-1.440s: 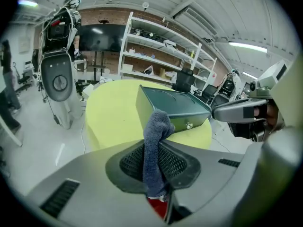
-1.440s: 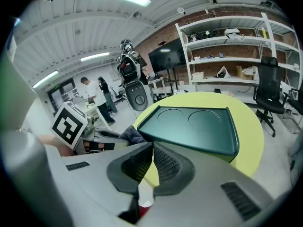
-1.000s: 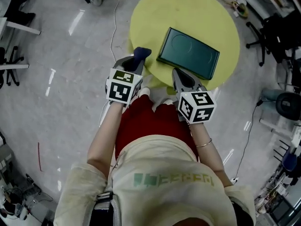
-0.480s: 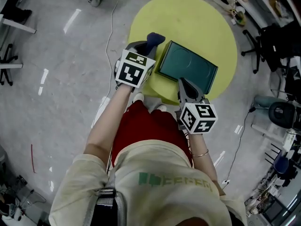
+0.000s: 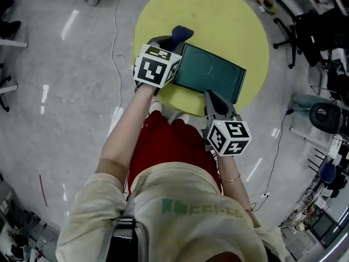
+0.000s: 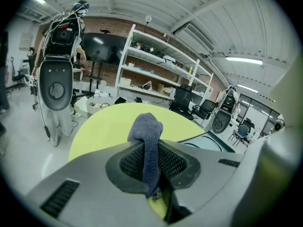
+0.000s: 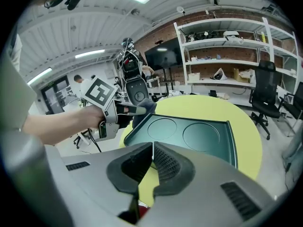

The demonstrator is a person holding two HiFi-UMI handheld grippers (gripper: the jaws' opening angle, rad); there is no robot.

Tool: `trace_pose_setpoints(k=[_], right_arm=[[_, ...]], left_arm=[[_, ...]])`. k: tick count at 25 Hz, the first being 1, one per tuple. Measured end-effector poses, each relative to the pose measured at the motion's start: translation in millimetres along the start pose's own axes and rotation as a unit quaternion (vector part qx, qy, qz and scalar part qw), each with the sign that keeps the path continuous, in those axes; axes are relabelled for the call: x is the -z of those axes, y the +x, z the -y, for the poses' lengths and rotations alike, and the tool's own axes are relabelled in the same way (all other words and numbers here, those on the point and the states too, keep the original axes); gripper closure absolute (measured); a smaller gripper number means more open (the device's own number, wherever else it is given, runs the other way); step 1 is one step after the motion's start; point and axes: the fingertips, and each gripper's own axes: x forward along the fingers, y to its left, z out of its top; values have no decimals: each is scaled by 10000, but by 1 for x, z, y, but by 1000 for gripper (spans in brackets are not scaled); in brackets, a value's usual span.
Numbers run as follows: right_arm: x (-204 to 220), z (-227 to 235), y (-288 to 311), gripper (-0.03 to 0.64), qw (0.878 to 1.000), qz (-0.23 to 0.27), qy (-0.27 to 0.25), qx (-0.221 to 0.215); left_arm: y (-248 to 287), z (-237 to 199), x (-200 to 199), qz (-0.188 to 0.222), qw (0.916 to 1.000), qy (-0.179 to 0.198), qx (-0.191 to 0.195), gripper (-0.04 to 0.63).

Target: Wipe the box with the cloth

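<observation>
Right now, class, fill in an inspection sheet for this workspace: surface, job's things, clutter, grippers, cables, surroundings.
Surface: round yellow table.
Job's things: dark green box lying flat on it; blue cloth at the box's corner.
Clutter: nothing seen.
Grippers: left gripper jaws shut on the cloth; right gripper jaws together, empty.
Cables: white cable on the floor.
Surroundings: shelves, office chair.

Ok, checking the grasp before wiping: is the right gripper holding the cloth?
No, the cloth is clamped in the left gripper; the right gripper is shut on nothing.
</observation>
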Motion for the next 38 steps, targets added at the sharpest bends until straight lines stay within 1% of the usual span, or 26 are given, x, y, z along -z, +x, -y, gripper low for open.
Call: trace_pose_setpoints(k=[3,9,15,19,27,35,38], right_arm=[[4,-1,-8,578,10000,-5,13,-26],[18,5,-22,578,9999,-38,-16,-165],[30,-1,-31,578,9995,-47,-82,-290],[36,-5,-41,578,9992,-54,-133,-365],[58,-3,-64,578,9984,-88,-190,-522],[72,6,-84,578,9975,-60,-202,-676],[76,7,-93,578,9972,-12,-184,-723]], left_arm=[[-5,14,4,-22,10000,-9,79,534],[-11,37,18,-66,9999,-113,102,534],[-27,51,35,-90,9996,-215,170,534],[-41,61,45,-96,9994,-290,149,534],[-64,85,73,-113,9990,-441,0,533],[-87,109,95,-179,9982,-454,-361,534],[-100,123,105,-248,9976,-495,-408,534]])
